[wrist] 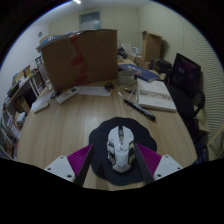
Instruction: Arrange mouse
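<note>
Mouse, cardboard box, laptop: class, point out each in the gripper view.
mouse [121,148], gripper view, middle of its top.
cardboard box [80,58], gripper view, front face.
laptop [186,70], gripper view, its screen.

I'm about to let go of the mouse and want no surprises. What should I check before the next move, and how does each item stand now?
1. Mouse sits between the fingers of the tool: ok.
2. Both pads press on the mouse's sides: cannot tell, the contact is hidden.
3. Mouse is over the dark mouse pad: ok.
4. Mouse points straight ahead, toward the cardboard box: ok.
5. Wooden table just beyond the mouse pad has bare room: ok.
6. Mouse rests flat on the mouse pad rather than lifted: cannot tell.
</note>
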